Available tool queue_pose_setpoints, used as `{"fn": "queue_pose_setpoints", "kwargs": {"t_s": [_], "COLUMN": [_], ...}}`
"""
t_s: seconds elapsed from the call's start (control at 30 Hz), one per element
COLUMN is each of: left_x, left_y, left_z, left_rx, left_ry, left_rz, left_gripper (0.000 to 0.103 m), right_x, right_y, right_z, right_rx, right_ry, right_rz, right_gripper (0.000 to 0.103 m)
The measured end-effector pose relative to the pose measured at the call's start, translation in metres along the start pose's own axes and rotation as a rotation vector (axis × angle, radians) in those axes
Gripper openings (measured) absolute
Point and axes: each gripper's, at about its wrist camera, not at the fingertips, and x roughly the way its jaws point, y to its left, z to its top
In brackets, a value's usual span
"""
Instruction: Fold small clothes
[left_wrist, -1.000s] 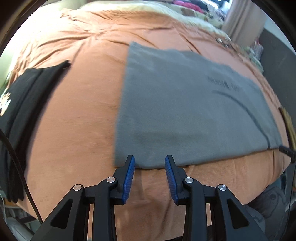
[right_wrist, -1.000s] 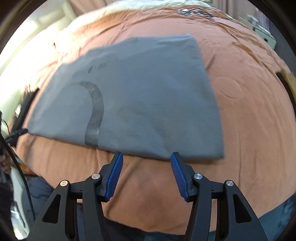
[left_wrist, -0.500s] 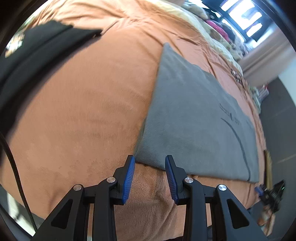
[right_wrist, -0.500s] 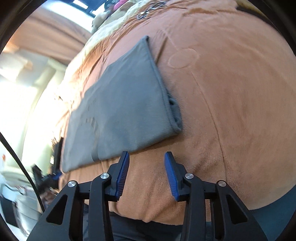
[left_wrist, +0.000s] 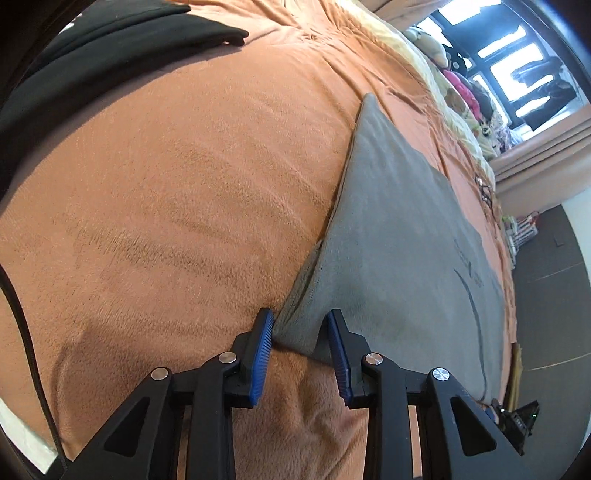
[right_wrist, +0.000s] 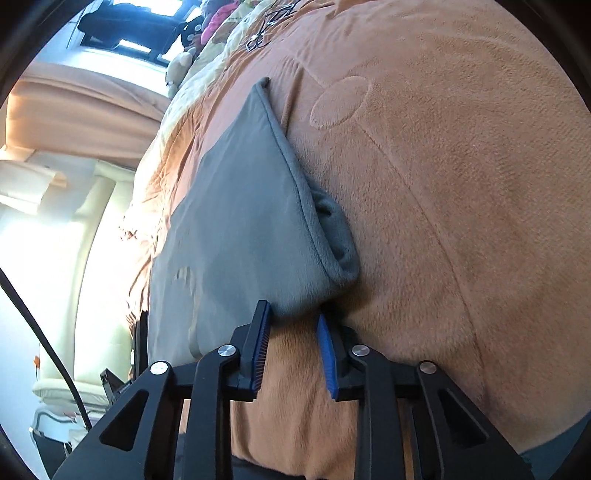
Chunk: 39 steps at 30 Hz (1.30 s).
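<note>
Left gripper (left_wrist: 300, 334) set narrow astride one near corner of the grey garment (left_wrist: 399, 236), jaws having just been closing, pads not plainly pressing. Right gripper (right_wrist: 293, 330) likewise astride the opposite near corner (right_wrist: 243, 229), jaws just closing, cloth tip between them. Garment flat on the orange blanket (left_wrist: 177, 192). Step in hand, apparently: seizing both corners. Next: firm pinch, then lifting together. No containers in view.
</note>
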Motion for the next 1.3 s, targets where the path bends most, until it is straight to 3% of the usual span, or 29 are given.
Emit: {"fn": "queue_pose_setpoints", "kwargs": {"t_s": [0.17,0.33,0.6,0.77,1.03,1.17,1.3], "left_x": [0.002,-0.003,-0.008,-0.012,-0.005,-0.002,-0.001], "left_y": [-0.003,0.007,0.011,0.009,0.0,-0.01,-0.007], "left_z": [-0.001,-0.003,-0.008,-0.019,-0.005,-0.002,-0.004], "left_rx": [-0.011,-0.101,-0.156,-0.18,-0.121,-0.047,-0.039], "left_ry": [-0.022,-0.01,-0.058,-0.093,-0.137,-0.155,-0.158], "left_rz": [0.001,-0.098,-0.131,-0.15,-0.063,0.005,0.016], "left_gripper": [0.033,0.033,0.033,0.033,0.033,0.025,0.013], "right_x": [0.001,-0.007,-0.021,-0.012,-0.002,0.002,0.002], "right_y": [-0.005,-0.007,-0.003,-0.006,-0.004,-0.003,-0.005], "right_z": [-0.004,-0.007,-0.015,-0.021,-0.009,-0.004,-0.005], "right_rx": [0.028,0.024,-0.022,-0.035,0.0,0.012,0.034], "right_ry": [-0.033,-0.061,-0.113,-0.079,-0.06,-0.077,-0.108], "right_rz": [0.019,0.043,0.06,0.048,0.03,0.038,0.047], "right_gripper": [0.016,0.002,0.001,0.002,0.002,0.002,0.002]}}
